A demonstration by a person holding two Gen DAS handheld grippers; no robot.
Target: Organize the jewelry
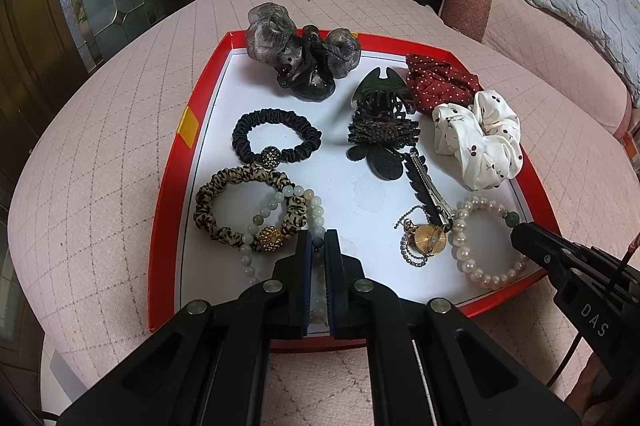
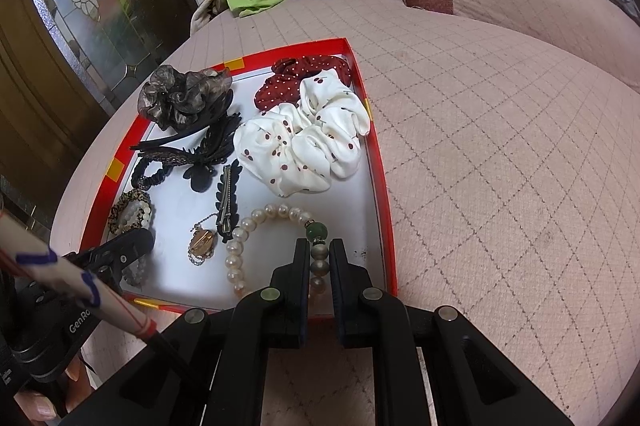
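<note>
Left gripper [image 1: 318, 240], at lower centre of its view, is clamped on the pale jade bead bracelet [image 1: 276, 204], which overlaps the leopard scrunchie [image 1: 224, 202]. Right gripper [image 2: 320, 252] has its jaws nearly closed around beads of the pearl bracelet [image 2: 256, 222] at that bracelet's green bead end. Both bracelets lie in the red-rimmed tray [image 1: 168, 162] on the pink quilted surface [image 2: 500, 166]. Also in the tray: a black scrunchie [image 1: 276, 136], grey organza scrunchie [image 1: 280, 46], dark claw clip [image 1: 380, 94], red dotted scrunchie [image 1: 440, 80], white cherry scrunchie [image 1: 480, 142], leaf-shaped clip [image 1: 428, 194] and gold pendant [image 1: 430, 236].
</note>
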